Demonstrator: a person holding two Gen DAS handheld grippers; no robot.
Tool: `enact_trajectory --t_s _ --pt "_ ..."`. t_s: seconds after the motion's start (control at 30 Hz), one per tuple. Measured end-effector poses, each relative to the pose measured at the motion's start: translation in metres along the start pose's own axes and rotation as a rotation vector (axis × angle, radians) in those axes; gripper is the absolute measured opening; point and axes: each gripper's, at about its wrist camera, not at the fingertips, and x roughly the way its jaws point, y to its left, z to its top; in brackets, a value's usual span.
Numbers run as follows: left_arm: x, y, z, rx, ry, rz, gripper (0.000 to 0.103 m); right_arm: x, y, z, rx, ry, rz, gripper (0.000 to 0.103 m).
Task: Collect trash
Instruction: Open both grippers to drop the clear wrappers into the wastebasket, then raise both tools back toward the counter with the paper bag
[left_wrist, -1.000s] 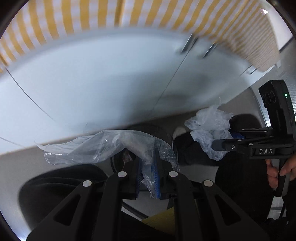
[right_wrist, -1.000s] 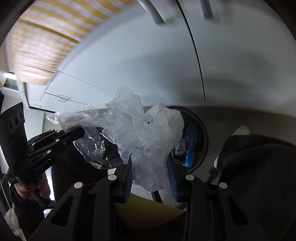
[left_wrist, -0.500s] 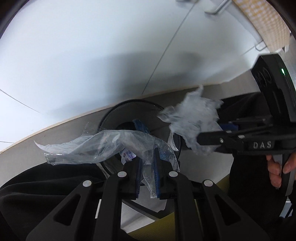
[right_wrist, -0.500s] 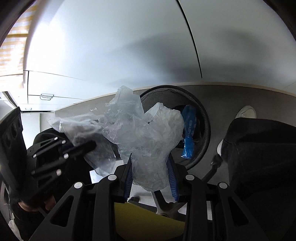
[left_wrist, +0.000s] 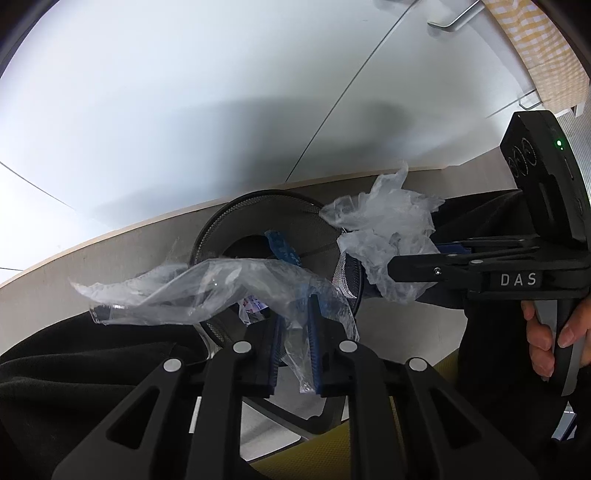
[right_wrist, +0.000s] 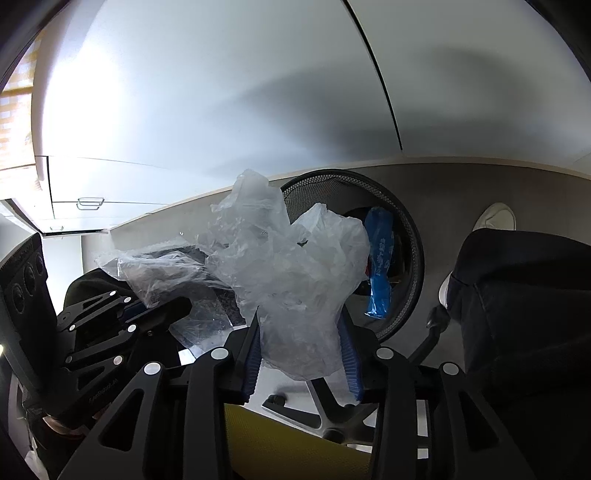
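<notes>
My left gripper (left_wrist: 293, 325) is shut on a clear plastic wrapper (left_wrist: 207, 291) that trails to the left, held above a black mesh trash bin (left_wrist: 236, 221). My right gripper (right_wrist: 300, 343) is shut on a crumpled whitish plastic bag (right_wrist: 291, 266), also just short of the bin (right_wrist: 410, 236). The bin holds a blue wrapper (right_wrist: 379, 258), which also shows in the left wrist view (left_wrist: 282, 249). Each gripper shows in the other's view: the right one (left_wrist: 391, 267) at right, the left one (right_wrist: 177, 306) at left.
White cabinet doors (left_wrist: 184, 110) stand behind the bin on a grey floor (right_wrist: 480, 184). A yellow chair seat (right_wrist: 295, 443) and its grey base (right_wrist: 332, 417) are below. My black-trousered legs (right_wrist: 517, 314) and a white shoe (right_wrist: 495, 218) flank the bin.
Both grippers have tilted down and moved closer to the bin with their plastic still held. The bin now shows fully and the checkered cloth has left most of the view.
</notes>
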Motion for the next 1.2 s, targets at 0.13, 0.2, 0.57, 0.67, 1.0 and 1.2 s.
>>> enact_trajectory --t_s 0.13,0.2,0.57,0.67,1.0,1.2 --pt "0.001 -0.003 -0.002 0.017 0.011 0.003 0.018 -0.001 0.0 0.0 0.003 -0.005 0.007 0.044" --pt "0.001 -0.004 -0.002 0.022 0.014 0.005 0.018 0.0 -0.001 0.001 0.006 -0.007 0.007 0.046" --pt "0.003 -0.001 -0.004 -0.004 0.025 0.021 0.035 0.002 -0.001 0.001 0.012 -0.005 -0.009 0.063" --pt "0.002 0.0 -0.003 -0.012 0.02 0.025 0.042 0.001 -0.001 0.001 0.013 -0.01 -0.017 0.071" --pt "-0.005 0.006 0.002 -0.042 -0.027 0.064 0.098 -0.01 -0.009 0.002 0.04 -0.091 -0.08 0.097" --pt "-0.011 0.015 0.002 -0.066 -0.043 0.077 0.098 -0.014 -0.002 0.002 -0.012 -0.125 -0.097 0.099"
